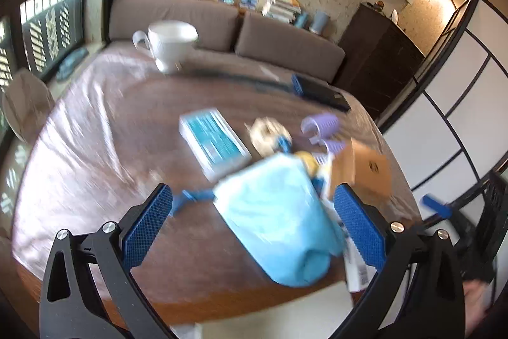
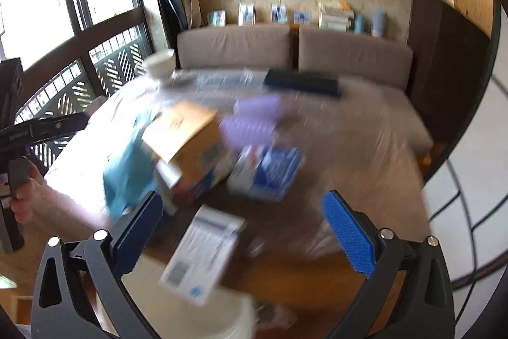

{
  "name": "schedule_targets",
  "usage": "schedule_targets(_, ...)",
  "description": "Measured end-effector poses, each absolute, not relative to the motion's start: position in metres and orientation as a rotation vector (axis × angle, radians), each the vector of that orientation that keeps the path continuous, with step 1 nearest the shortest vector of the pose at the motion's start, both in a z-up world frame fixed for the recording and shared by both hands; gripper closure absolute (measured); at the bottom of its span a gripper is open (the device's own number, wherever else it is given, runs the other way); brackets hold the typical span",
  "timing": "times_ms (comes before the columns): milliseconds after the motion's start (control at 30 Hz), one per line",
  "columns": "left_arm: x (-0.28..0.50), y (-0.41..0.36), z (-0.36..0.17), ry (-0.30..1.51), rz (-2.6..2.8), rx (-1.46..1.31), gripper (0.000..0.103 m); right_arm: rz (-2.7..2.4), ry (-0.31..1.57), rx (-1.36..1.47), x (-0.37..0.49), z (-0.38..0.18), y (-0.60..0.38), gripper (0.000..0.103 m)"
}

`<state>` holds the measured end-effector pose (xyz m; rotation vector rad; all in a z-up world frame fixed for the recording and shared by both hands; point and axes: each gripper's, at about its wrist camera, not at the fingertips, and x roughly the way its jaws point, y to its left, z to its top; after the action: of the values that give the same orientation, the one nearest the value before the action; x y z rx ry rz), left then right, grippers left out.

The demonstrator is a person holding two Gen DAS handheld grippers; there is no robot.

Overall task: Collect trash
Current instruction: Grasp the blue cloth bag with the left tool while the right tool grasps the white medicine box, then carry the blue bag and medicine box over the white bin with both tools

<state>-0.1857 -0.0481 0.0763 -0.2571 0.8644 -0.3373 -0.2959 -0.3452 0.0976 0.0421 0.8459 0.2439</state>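
Both views are motion-blurred. My left gripper [image 1: 254, 212] is open over the near edge of a round wooden table [image 1: 104, 154]. A crumpled light blue bag [image 1: 279, 218] lies between its blue pads, not gripped. A brown cardboard box [image 1: 362, 170] stands just behind the right pad. My right gripper [image 2: 243, 231] is open and empty. A white printed paper box [image 2: 203, 256] lies between its fingers, over a white bin rim [image 2: 235, 323]. The brown box [image 2: 190, 145] and the blue bag [image 2: 127, 161] lie ahead to the left.
A white-and-teal box [image 1: 212, 142], a tape roll [image 1: 270, 132], purple hair rollers [image 1: 320, 123], a black remote [image 1: 320, 91] and a white cup [image 1: 171, 43] are on the table. A blue-and-white packet [image 2: 270, 170] lies centre. A brown sofa [image 2: 349, 59] stands behind.
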Motion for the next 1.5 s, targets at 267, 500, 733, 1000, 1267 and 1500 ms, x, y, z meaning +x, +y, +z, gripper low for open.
schedule_targets(267, -0.182, -0.079, 0.049, 0.946, -0.391, -0.308, 0.001, 0.24, 0.854, -0.003, -0.301, 0.065, -0.308, 0.004)
schedule_targets(500, -0.178, -0.089, 0.025, 0.993, -0.353, -0.282, 0.001, 0.179, 0.887, -0.051, -0.297, 0.045, -0.3, 0.009)
schedule_targets(733, -0.181, -0.101, 0.025, 0.966, -0.373, -0.218, 0.012, 0.181, 0.933, -0.025, -0.29, 0.032, -0.302, 0.031)
schedule_targets(1000, -0.183, -0.094, 0.032, 0.951, -0.397, -0.209, 0.044, 0.197, 0.945, 0.006, -0.291, 0.029, -0.307, 0.049)
schedule_targets(1267, -0.188, -0.086, 0.044, 0.92, -0.41, -0.208, 0.06, 0.214, 0.903, 0.02, -0.296, 0.044, -0.315, 0.051)
schedule_targets(1500, -0.199, -0.07, 0.062, 0.864, -0.392, -0.231, 0.061, 0.263, 0.877, 0.056, -0.297, 0.06, -0.324, 0.051)
